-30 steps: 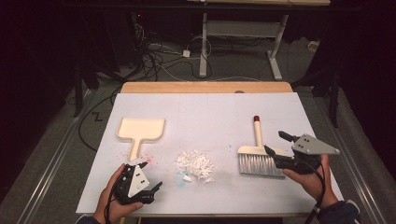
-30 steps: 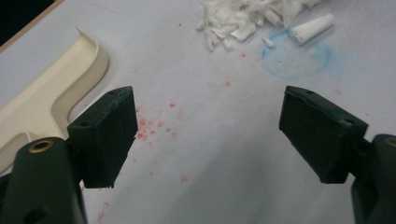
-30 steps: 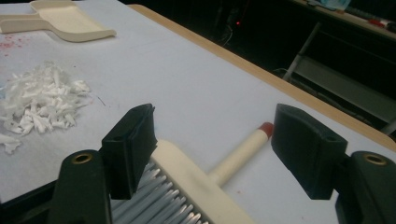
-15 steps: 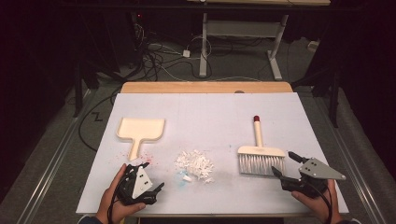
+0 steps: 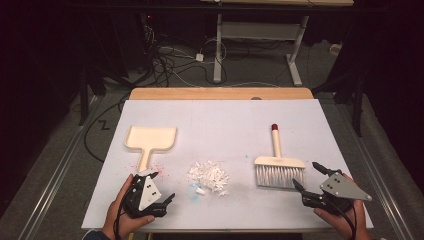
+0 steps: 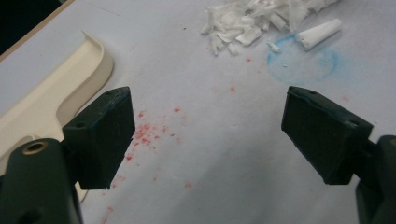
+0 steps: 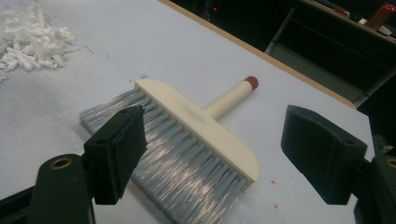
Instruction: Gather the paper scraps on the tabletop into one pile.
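Left claw (image 5: 164, 186): held in the person's left hand (image 5: 122, 210) at the near edge of the bench (image 5: 225, 120), on the near left side of the scrap pile (image 5: 209, 176). Jaws are spread wide with nothing between them; red specks (image 6: 149, 133) on the white sheet are seen through the gap in the left gripper view.

Right claw (image 5: 309, 176): held in the person's right hand (image 5: 345, 217) at the near edge, on the far right side of the scrap pile. Jaws have just been opening and are now parted wide, gripping nothing. In the right gripper view the bristles (image 7: 187, 168) are seen in the gap, untouched by either jaw.

Scrap pile: a heap of white shreds, lying near the middle of the bench. A blue smudge (image 6: 303, 60) and one loose white piece (image 6: 318, 33) are found at its near edge.

Brush (image 5: 278, 165): laid flat just to the right of the scrap pile, apart from it. The bristles are turned toward the near edge; the cream handle with its red tip (image 5: 274, 127) is pointed away.

Dustpan (image 5: 150, 140): cream, laid flat to the left of the scrap pile and slightly beyond it. Its handle is pointed toward the near edge, close to the left claw.

Beyond the bench: a tangle of cables (image 5: 165, 55) is seen on the floor.
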The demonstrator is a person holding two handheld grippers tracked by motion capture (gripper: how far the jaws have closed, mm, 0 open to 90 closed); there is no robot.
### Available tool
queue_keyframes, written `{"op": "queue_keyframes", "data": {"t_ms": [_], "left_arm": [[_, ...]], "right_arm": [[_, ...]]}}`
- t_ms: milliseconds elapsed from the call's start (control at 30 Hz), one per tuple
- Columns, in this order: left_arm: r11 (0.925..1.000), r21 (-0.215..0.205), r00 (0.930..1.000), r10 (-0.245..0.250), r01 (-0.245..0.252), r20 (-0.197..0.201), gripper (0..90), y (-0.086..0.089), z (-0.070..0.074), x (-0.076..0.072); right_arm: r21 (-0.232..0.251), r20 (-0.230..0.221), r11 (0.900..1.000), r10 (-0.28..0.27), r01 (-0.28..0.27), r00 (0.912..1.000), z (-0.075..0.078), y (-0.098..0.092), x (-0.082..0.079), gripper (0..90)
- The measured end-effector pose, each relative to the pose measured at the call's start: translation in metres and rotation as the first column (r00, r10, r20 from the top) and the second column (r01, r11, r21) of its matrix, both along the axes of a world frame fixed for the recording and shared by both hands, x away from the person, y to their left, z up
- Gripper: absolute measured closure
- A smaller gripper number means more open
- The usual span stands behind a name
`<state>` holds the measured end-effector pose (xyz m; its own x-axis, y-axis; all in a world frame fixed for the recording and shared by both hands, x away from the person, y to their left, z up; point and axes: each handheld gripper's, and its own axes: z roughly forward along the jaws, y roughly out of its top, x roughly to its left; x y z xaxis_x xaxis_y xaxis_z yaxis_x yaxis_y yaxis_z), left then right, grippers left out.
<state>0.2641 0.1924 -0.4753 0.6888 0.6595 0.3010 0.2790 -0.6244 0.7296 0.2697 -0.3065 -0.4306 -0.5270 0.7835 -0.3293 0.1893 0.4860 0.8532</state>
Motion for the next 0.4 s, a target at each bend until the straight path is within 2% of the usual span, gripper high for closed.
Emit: {"op": "queue_keyframes", "data": {"t_ms": [400], "left_arm": [[1.0,0.001,1.0,0.002,-0.002,-0.009,16.4,-0.0019,-0.0005,0.0031]], "right_arm": [[0.0,-0.003,1.0,-0.014,0.014,0.9999,-0.0012,-0.0021,0.0011,23.0]]}}
